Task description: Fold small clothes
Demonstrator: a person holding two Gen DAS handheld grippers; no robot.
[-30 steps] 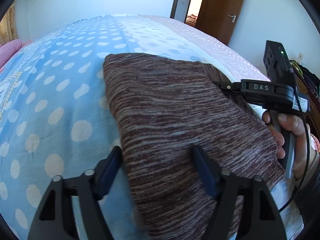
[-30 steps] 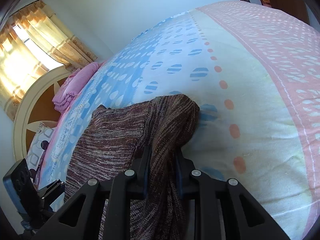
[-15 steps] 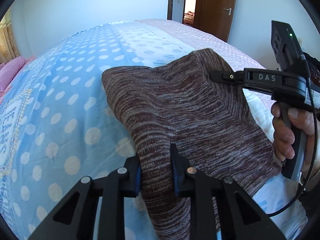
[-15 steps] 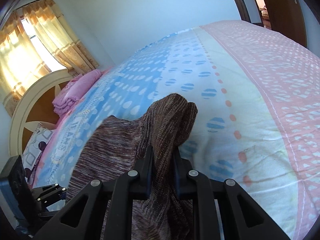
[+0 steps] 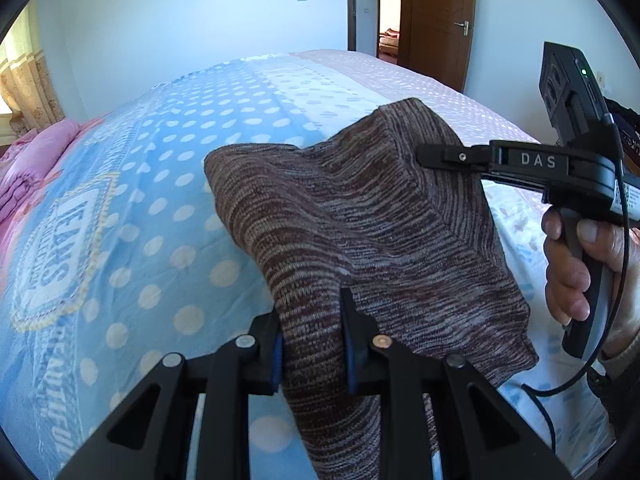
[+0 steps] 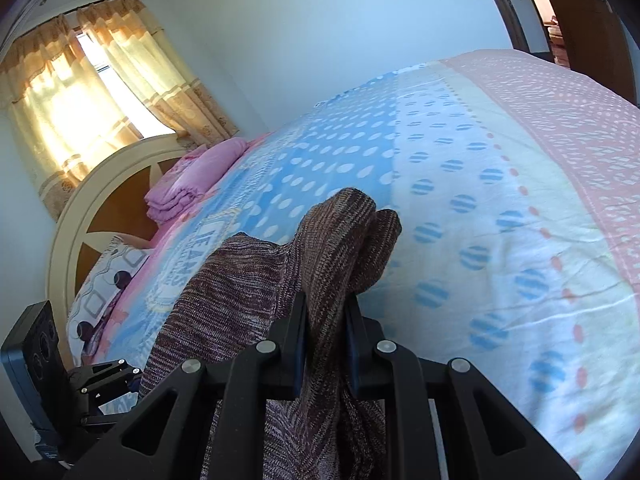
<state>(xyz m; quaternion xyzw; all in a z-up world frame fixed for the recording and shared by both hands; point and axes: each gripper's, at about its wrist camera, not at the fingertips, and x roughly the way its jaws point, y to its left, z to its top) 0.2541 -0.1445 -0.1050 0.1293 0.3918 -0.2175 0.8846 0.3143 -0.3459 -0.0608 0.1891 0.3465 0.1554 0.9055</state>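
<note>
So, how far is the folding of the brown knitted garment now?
Done: both tools have a grip. The left tool and the right tool are each shut on the brown knitted garment. In hand: its near edge is lifted off the polka-dot bedsheet, while the far edge lies on it. Left: no finished fold shows; the lifted edge must be laid over.

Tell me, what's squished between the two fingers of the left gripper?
The brown knit cloth. In the left wrist view, the left gripper pinches its near edge, with nothing else in there. The right gripper pinches another bunch of it, above the bed.
</note>
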